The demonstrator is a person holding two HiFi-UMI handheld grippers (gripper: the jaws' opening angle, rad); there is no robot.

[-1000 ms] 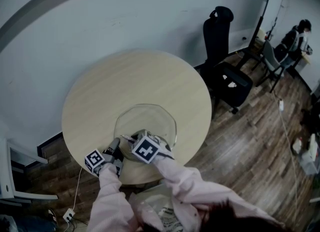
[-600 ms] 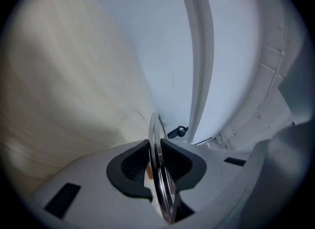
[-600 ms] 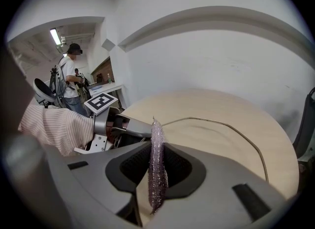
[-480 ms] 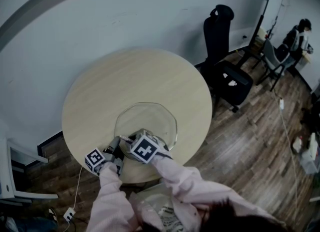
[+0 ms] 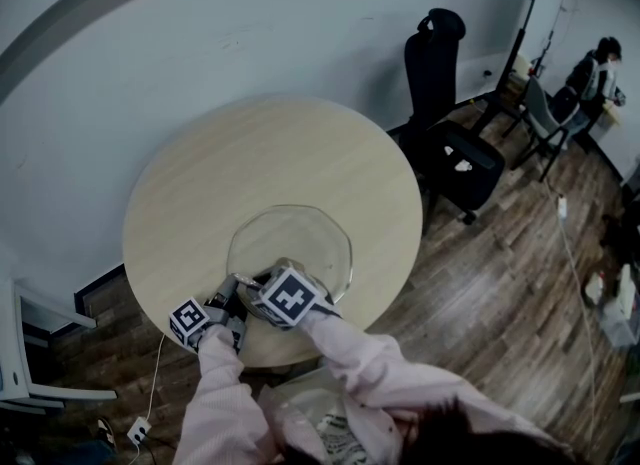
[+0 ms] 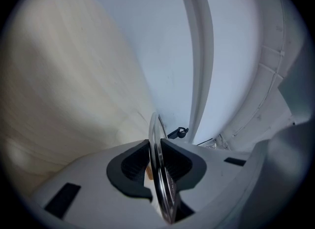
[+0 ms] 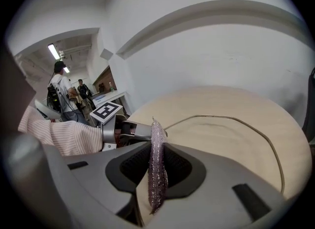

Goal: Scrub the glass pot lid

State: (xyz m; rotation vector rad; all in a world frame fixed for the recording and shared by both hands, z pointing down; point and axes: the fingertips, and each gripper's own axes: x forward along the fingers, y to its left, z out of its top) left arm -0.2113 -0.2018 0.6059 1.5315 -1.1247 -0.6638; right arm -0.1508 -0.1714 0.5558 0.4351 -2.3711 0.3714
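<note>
Clearly transparent glass pot lid [image 5: 300, 238], metal-rimmed, edge clamped in left hand-held gripper [image 6: 156, 160], right hand-held gripper [image 7: 157, 171] pinching glittery scrubber [image 7: 158, 139].

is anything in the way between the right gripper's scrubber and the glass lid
Nothing visible. The right gripper, shut on a glittery purple scrubber, is right at the glass pot lid; the glass ahead of it is bare. The left gripper clamps the lid's rim off to one side.
</note>
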